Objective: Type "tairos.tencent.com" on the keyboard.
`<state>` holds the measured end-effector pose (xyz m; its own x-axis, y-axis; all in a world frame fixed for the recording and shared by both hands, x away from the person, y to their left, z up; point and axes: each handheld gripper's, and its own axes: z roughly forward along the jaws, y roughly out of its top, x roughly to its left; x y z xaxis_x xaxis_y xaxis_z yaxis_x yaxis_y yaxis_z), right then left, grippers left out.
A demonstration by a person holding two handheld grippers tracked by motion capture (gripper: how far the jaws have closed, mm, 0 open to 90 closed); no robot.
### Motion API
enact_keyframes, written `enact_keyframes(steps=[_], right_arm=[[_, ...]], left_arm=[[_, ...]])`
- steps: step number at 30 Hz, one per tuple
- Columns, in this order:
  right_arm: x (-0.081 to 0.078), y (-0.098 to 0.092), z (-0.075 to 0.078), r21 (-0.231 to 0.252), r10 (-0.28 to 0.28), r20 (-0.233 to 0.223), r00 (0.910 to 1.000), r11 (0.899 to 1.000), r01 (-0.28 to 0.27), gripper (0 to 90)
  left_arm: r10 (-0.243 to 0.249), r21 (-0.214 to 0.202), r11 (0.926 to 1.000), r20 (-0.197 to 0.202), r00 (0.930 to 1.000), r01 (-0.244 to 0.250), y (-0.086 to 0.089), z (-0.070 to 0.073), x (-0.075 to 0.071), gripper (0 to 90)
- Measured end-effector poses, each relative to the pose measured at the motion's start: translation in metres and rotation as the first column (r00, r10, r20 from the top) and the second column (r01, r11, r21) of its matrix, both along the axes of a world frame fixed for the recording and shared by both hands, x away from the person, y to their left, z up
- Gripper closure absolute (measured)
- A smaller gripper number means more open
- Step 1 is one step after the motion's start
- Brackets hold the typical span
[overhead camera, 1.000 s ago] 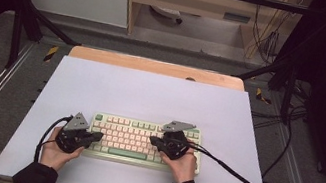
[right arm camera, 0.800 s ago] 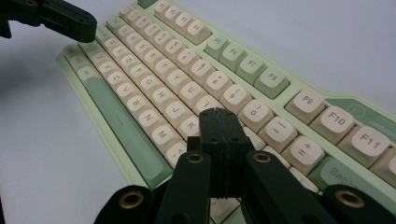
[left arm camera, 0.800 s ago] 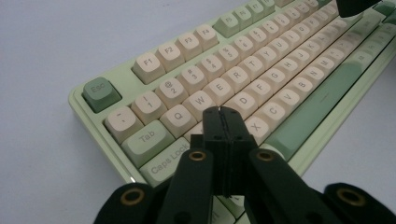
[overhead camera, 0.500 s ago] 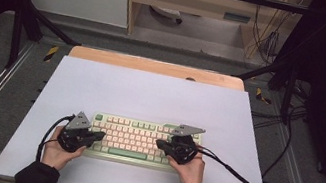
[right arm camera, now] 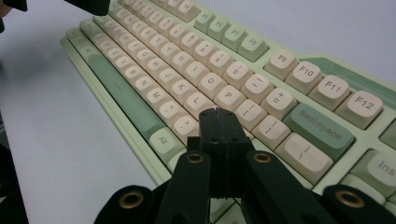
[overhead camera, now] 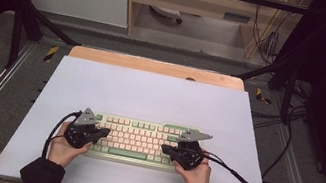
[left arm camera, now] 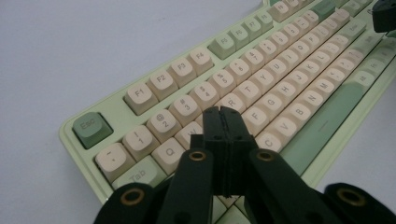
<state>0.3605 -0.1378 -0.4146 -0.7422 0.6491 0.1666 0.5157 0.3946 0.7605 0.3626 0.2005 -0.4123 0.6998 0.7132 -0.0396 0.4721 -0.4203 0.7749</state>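
1. Left claw: both black jaws are pressed together with nothing between them, forming one blunt tip. That tip hangs over the left letter block of the pale green keyboard with cream keycaps, near W and E; I cannot tell whether it touches a cap.
2. Right claw: jaws likewise pressed flat together, empty, with the tip over the keys at the right end of the letter rows, short of the green Backspace key.
3. Keyboard position: it lies flat on the white table sheet, toward 6 o'clock of the sheet, between my two hands.
4. Step in hand, as I judge it: pressing keys with the closed tips. I should keep the jaws closed so that the tip stays narrow, come down square on the centre of one cap, and lift clear before moving sideways.
5. Risk: the closed tip is about as wide as a keycap, so an off-centre press may catch a neighbouring key. A slanted push could also slide the keyboard on the smooth sheet.
6. Surroundings: black cables trail from each claw toward 6 and 4 o'clock; I should keep them off the key rows.
7. At 12 o'clock, a wooden board edge lies well apart from the work. Nothing stands between the tips and the keys.
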Motion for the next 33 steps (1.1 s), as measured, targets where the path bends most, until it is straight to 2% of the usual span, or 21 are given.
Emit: enact_keyframes(steps=[6,14,33], right_arm=[[-0.003,-0.004,-0.004,0.003,-0.001,-0.005,1.0,1.0,0.001,90.0],[-0.005,-0.007,-0.006,0.007,-0.001,-0.008,1.0,1.0,0.001,90.0],[-0.005,-0.007,-0.008,0.007,-0.004,-0.011,0.9999,1.0,0.004,90.0]], left_arm=[[-0.002,0.013,0.9999,-0.01,0.9999,0.002,-0.007,-0.006,0.003,89.6],[0.005,0.024,0.9997,-0.02,0.9998,-0.004,-0.004,-0.013,0.003,89.6],[-0.005,0.028,0.9996,-0.017,0.9998,0.006,-0.006,-0.018,0.002,89.7]])
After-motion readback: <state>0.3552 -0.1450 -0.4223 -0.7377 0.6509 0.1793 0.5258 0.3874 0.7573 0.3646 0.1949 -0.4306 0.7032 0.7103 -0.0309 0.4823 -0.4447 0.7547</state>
